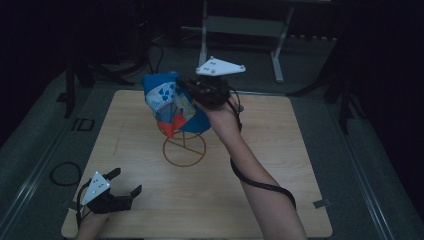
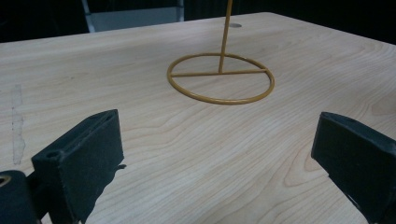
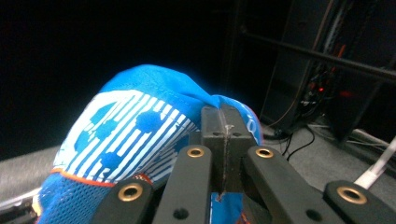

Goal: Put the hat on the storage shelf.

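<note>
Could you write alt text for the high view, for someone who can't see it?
The right gripper, jaws shut on a blue, white and orange fabric cap, holds it above a yellow wire stand on a light wooden table. The left gripper rests open near the table's front left corner.

Bright blue cloth cap at upper centre, patterned with white stripes, blue dots and an orange-red edge; mustard-yellow wire stand below it; pale wood-grain table; black gripper bodies with grey plates.

Your blue cap, white-striped with blue dots and orange trim, hangs crumpled above the yellow wire stand, at its twelve o'clock, off the table.
</note>
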Demonstrator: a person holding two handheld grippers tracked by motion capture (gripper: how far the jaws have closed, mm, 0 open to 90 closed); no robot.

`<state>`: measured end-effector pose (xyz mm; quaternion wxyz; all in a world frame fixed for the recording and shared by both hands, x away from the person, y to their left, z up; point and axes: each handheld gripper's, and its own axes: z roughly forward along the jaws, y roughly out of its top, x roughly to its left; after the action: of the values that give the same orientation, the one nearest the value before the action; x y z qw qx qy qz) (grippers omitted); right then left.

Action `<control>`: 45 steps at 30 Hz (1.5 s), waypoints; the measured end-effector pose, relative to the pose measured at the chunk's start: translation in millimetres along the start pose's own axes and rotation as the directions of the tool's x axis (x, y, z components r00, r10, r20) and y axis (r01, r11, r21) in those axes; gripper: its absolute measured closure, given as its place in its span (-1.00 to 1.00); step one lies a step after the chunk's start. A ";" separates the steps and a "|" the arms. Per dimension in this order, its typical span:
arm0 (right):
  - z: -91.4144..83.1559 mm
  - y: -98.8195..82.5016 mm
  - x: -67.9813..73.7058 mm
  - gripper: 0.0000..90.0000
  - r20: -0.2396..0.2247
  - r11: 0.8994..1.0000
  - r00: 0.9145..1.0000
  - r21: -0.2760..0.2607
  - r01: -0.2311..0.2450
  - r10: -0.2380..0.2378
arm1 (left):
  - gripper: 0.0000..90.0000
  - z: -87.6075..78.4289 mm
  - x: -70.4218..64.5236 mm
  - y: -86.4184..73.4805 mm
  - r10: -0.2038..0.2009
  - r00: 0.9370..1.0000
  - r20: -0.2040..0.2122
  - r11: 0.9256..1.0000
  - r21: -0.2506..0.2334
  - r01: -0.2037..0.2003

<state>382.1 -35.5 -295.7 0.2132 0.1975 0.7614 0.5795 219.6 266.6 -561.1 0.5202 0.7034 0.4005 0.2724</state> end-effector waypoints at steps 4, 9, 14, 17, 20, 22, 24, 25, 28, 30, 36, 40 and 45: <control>15.1 -8.2 7.1 1.00 -0.024 0.999 1.000 0.043 0.008 -0.007 | -0.94 0.0 -0.9 -0.2 0.004 1.000 0.006 1.000 0.003 -0.004; 21.5 -20.1 5.2 1.00 -0.031 0.997 1.000 0.073 0.004 -0.002 | -0.94 0.3 -0.7 -0.6 0.001 1.000 0.007 1.000 0.002 -0.001; 19.7 -32.7 -1.6 1.00 -0.029 0.995 0.999 0.093 -0.019 0.022 | -0.94 0.8 -0.9 -0.8 -0.001 1.000 0.007 1.000 0.003 0.001; 18.1 -38.0 -4.0 1.00 -0.028 0.995 0.999 0.095 -0.032 0.035 | -0.94 1.2 -1.3 -0.8 0.002 1.000 0.009 1.000 0.006 -0.002; 16.9 -44.1 -6.2 1.00 -0.027 0.994 0.999 0.105 -0.036 0.039 | -0.94 1.0 -1.2 -0.9 0.000 1.000 0.009 1.000 0.004 0.000; 15.2 -48.9 -7.3 1.00 -0.024 0.993 0.999 0.111 -0.039 0.042 | -0.94 1.0 -1.0 -1.1 0.000 1.000 0.009 1.000 0.005 0.000; 13.2 -53.0 -8.9 1.00 -0.023 0.993 0.999 0.112 -0.046 0.048 | -0.94 1.3 -1.1 -1.2 0.001 1.000 0.009 1.000 0.007 -0.001; 12.4 -54.5 -9.4 1.00 -0.020 0.993 0.998 0.111 -0.050 0.052 | -0.94 1.6 -1.2 -1.2 0.004 1.000 0.010 1.000 0.008 -0.004; 9.5 -60.7 -13.5 1.00 -0.015 0.991 0.998 0.115 -0.065 0.067 | -0.94 1.8 -1.9 -1.4 0.007 1.000 0.009 1.000 0.012 -0.007; 7.2 -64.8 -15.4 1.00 -0.013 0.991 0.997 0.113 -0.073 0.075 | -0.94 1.8 -2.1 -1.4 0.007 1.000 0.008 1.000 0.012 -0.007; 0.6 -73.9 -18.3 1.00 -0.024 0.990 0.995 0.105 -0.097 0.100 | -0.94 2.4 -2.3 -1.6 0.006 1.000 0.008 1.000 0.013 -0.006; 2.6 -72.9 -18.3 1.00 -0.023 0.990 0.995 0.104 -0.096 0.099 | -0.94 2.2 -2.5 -1.4 0.003 1.000 0.007 1.000 0.011 -0.003; 9.5 -68.5 -14.6 1.00 -0.030 0.990 0.995 0.109 -0.089 0.093 | -0.94 2.0 -2.5 -1.7 0.001 1.000 0.011 1.000 0.008 -0.002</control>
<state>395.8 -53.1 -362.7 0.1623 0.2332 0.7854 0.5500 219.4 263.6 -563.2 0.5193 0.7074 0.3981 0.2671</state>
